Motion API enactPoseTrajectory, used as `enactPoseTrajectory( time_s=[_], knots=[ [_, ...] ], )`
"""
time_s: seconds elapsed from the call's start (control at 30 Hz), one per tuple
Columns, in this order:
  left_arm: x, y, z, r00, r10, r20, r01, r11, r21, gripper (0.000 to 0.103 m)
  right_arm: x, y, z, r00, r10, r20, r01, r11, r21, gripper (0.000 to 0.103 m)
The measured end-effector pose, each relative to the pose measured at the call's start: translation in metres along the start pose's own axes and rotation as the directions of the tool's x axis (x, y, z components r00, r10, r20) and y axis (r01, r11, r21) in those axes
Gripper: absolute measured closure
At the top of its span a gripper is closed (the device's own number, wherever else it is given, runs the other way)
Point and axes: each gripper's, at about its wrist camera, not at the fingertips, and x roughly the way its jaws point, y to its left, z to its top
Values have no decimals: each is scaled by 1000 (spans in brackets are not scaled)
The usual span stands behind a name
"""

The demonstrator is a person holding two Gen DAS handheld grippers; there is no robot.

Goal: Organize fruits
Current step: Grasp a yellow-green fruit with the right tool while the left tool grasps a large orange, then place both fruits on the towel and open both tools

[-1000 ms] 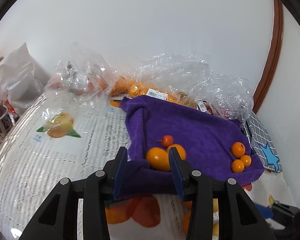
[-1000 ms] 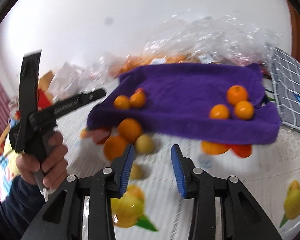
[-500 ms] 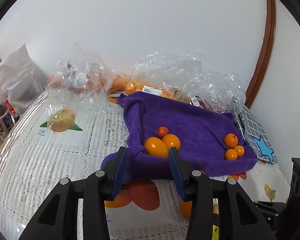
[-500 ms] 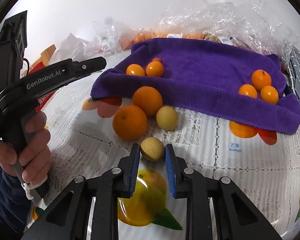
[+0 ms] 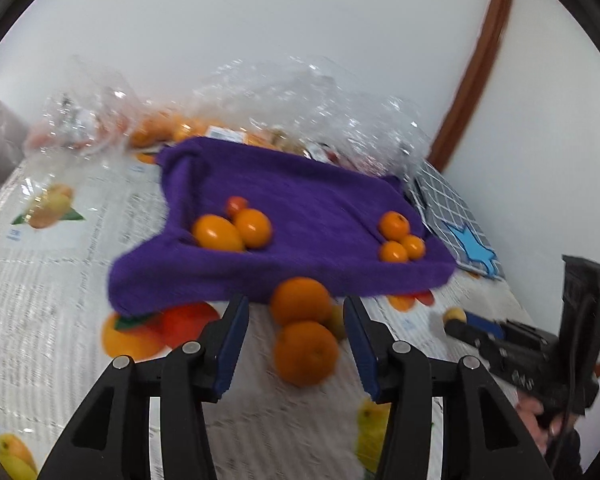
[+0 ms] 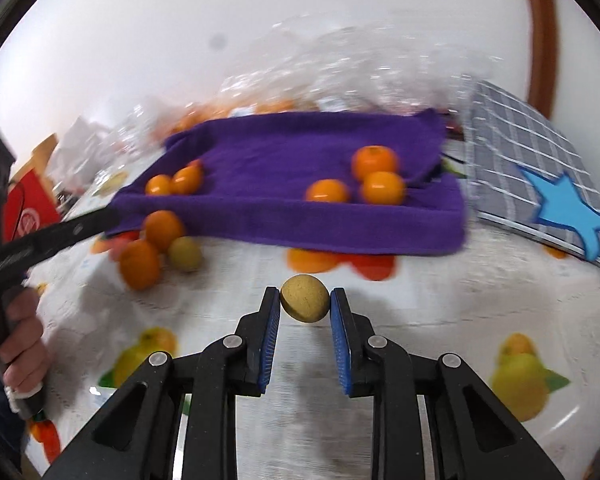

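Right gripper: the two blue pads pinch a small tan-yellow round fruit at their tips, one pad on each flank, the fruit lifted clear of the patterned tablecloth. The fruit is near-spherical, so no long axis governs the hold. Directly ahead of the pinched fruit lies the near edge of the purple towel; its folded hem stands between the fingers and the towel's flat centre, so the carry presumably has to pass over that hem. On the towel, a trio of small oranges sits toward the near right corner and a second cluster toward the near left corner. Left gripper: its jaws have just been opening and stand spread, the pads touching nothing; two large oranges lie on the tablecloth ahead of them, just outside the towel's near edge, with a greenish-yellow fruit touching them. The left hand is the nearer to this pair; the right, already loaded, is the nearer to the towel's right half. Clear plastic bags line the far edge.
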Motion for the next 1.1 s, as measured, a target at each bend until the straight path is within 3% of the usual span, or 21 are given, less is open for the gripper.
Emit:
enactPoseTrajectory(
  time_s=[0.3, 0.47, 0.67, 0.73, 0.8, 1.1],
  knots=[
    [16, -17, -13, 994, 43, -97, -37, 997, 61, 56, 1, -21, -4, 999, 53, 6, -53, 997, 64, 77],
    [29, -14, -15, 983, 86, -165, -79, 996, 50, 56, 4, -24, -5, 997, 78, -7, -78, 993, 85, 77],
    [30, -16, -16, 980, 100, -172, -89, 993, 71, 56, 4, -25, -6, 996, 89, -5, -88, 991, 101, 77],
    [29, -15, -16, 981, 85, -172, -74, 995, 68, 64, 4, -25, -6, 996, 88, -4, -88, 991, 100, 77],
    [29, -14, -16, 983, 75, -169, -66, 996, 61, 64, 4, -26, -6, 996, 88, -5, -87, 991, 100, 77],
    [14, -13, -13, 995, 38, -88, -34, 998, 43, 64, 1, -29, -8, 995, 101, 16, -102, 988, 114, 77]
  ],
)
